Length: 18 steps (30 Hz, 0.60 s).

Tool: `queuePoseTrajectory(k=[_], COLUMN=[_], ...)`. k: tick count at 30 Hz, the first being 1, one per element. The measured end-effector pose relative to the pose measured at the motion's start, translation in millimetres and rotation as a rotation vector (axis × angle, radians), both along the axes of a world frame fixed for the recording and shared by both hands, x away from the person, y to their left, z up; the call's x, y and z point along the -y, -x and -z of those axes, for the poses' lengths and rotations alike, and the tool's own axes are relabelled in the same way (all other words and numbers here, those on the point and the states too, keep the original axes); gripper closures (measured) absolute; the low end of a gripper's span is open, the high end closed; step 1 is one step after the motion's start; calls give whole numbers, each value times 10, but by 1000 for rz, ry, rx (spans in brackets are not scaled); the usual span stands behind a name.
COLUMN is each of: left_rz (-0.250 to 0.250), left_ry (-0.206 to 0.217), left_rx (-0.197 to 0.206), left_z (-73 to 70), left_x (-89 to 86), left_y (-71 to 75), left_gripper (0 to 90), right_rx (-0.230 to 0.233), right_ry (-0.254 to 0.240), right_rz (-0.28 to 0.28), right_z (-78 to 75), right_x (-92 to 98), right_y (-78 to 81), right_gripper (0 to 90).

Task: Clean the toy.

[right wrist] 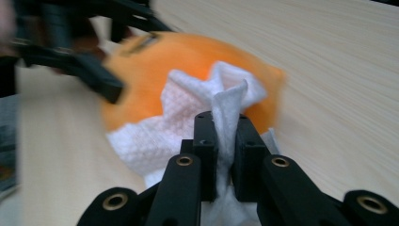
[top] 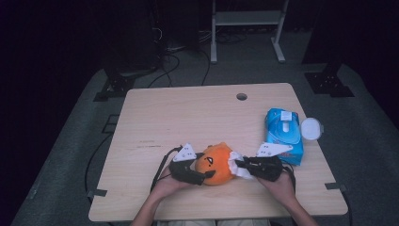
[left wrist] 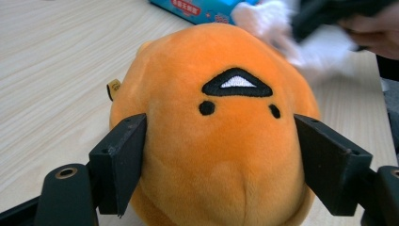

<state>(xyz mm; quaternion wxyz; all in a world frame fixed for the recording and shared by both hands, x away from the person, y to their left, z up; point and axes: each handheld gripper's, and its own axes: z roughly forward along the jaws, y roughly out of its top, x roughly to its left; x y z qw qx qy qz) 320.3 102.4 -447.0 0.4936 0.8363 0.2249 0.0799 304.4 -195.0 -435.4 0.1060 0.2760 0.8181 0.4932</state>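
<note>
We see the left tongs (top: 203, 175) clamped on the orange plush toy (top: 215, 163) at the near middle of the desk (top: 188, 113). The right tongs (top: 239, 164) pinch a white tissue (top: 235, 165) against the toy's right side.

A round orange plush toy (top: 215, 165) sits on the near middle of the tabletop (top: 197, 117), clamped at both sides. Its soft face shows two small black dot eyes and a black embroidered triangular mouth with white inside, and a small tag sticks out at one side. A crumpled white textured tissue (top: 236, 165), pinched in a fold, lies pressed against the toy's right side.
</note>
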Motion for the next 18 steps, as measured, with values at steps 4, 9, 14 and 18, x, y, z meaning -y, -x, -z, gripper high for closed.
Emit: queuePoseTrajectory(k=[4, 9, 14, 18], left_rz=[-15, -9, -23, -31], left_ry=[11, -13, -49, -41], left_rx=[-16, -10, -27, -22], left_z=[-27, -154, -79, -70], left_x=[-20, -21, -23, -49], left_y=[-19, 49, 18, -15], left_gripper=[197, 115, 199, 254], right_rx=[37, -23, -30, 27], right_ry=[9, -27, -37, -34], right_rz=[-58, 27, 48, -25], right_z=[-67, 16, 9, -77], right_x=[-184, -43, -9, -216], right_y=[70, -61, -71, 41], right_gripper=[812, 811, 812, 812])
